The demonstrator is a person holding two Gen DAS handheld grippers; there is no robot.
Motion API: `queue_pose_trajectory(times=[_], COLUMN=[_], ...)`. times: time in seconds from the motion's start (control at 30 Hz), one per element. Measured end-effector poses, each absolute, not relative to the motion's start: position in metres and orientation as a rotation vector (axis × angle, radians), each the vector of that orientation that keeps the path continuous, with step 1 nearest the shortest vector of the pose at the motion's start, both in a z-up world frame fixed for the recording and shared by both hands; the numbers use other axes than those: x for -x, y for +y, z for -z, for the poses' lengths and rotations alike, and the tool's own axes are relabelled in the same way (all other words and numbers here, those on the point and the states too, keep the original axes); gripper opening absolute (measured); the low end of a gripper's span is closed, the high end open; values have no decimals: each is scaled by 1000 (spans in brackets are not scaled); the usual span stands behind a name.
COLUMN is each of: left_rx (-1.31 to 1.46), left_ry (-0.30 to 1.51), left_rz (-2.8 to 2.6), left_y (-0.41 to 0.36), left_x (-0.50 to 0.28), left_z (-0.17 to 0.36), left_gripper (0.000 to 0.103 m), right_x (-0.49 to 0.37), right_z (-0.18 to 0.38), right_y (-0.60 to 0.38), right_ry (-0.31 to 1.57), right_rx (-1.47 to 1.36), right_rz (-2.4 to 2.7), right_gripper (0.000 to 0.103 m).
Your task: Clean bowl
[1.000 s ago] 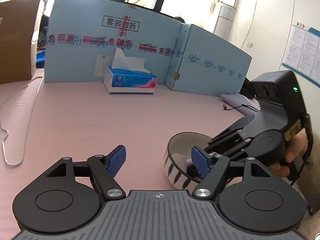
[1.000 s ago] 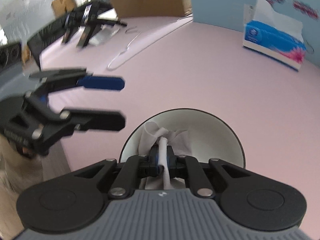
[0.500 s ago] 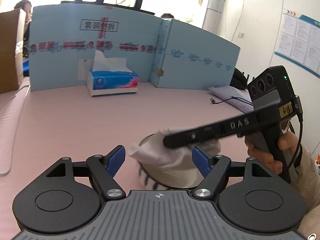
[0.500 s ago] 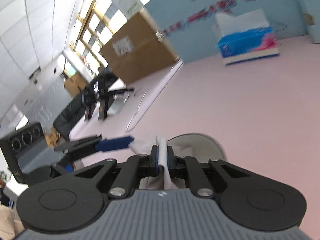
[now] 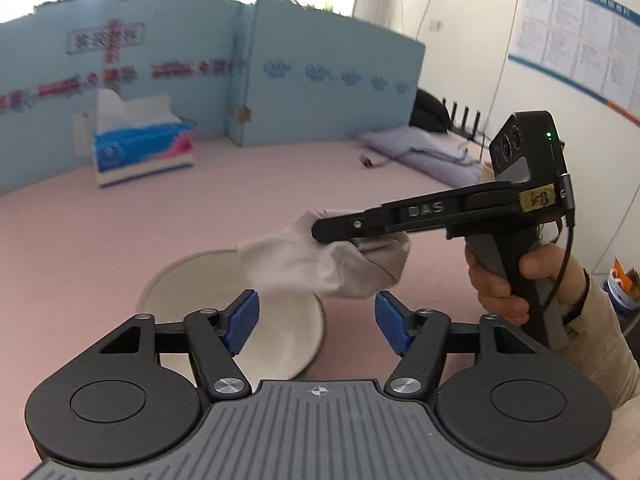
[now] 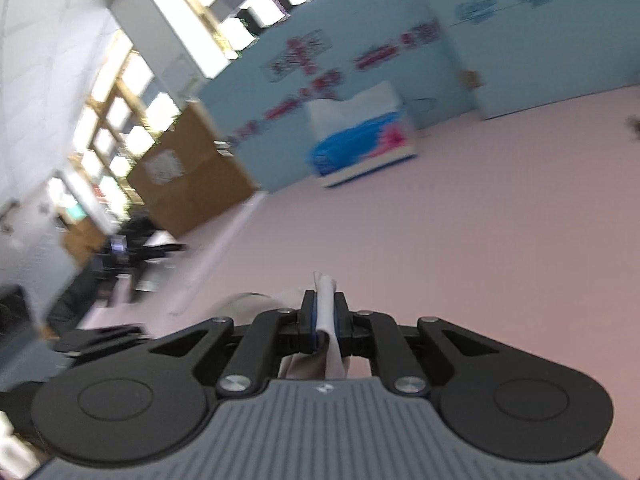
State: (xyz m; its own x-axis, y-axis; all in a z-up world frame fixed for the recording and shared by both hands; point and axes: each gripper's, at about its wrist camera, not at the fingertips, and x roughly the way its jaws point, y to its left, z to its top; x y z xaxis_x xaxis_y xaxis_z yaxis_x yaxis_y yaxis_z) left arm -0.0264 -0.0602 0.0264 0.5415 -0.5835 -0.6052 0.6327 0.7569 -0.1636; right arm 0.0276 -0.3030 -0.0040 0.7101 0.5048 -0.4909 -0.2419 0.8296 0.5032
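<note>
Left gripper [image 5: 316,316]: blue pads spread wide, nothing between them; hovering low over the near side of the bowl, probably ready to steady it.
Right gripper [image 6: 325,320]: jaws pinched hard on a fold of cloth, only that thin fold between the pads; gripped by a hand [image 5: 516,280] at the pistol handle.
Cloth [image 5: 320,260]: one piece, pale grey-white, hanging bunched from the tip of the right gripper, clear of the bowl and above its far right rim. Pinched at a fold, presumably so the loose bulk can serve as a wiping pad.
Bowl [image 5: 276,340]: one, white inside, upright on the pink table [image 5: 120,224], just ahead of and under the left gripper's left pad, below and left of the right gripper's tip. Inside looks bare and pale; too blurred to tell clean from soiled.
Stage: cloth lifted off the bowl fits either a pause between wipes or wiping finished; not settled by these views.
Tissue box [image 5: 144,148]: one, blue and white, a sheet standing out of the top; well ahead of both grippers, against the blue board [image 5: 320,92].
Blue board: two panels meeting at a corner, walling off the table's far side.
Cardboard box [image 6: 192,184]: one, brown, far ahead and left of the right gripper.
Count: two grippers, one cloth, one bowl, one tissue box.
</note>
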Motion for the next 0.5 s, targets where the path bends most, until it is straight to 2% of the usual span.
queue_pose_trajectory(times=[0.07, 0.2, 0.37, 0.43, 0.47, 0.5], left_rx=[-92, -121, -143, -147, -149, -150], left_ry=[708, 745, 774, 777, 779, 779], left_rz=[731, 746, 739, 731, 730, 730], left_y=[-69, -87, -96, -95, -95, -95], left_x=[25, 22, 18, 16, 16, 16], left_z=[-23, -16, -11, -11, -10, -10], left_gripper=[65, 51, 41, 36, 35, 35], right_x=[-26, -19, -8, -4, -1, 4], right_z=[11, 20, 18, 15, 14, 13], right_y=[-312, -317, -310, -305, -301, -297], right_ry=[666, 679, 673, 672, 670, 667], right_rx=[-431, -415, -338, -283, -251, -214], right_rz=[-408, -417, -433, -430, -432, -433], right_gripper=[10, 11, 14, 16, 21, 29])
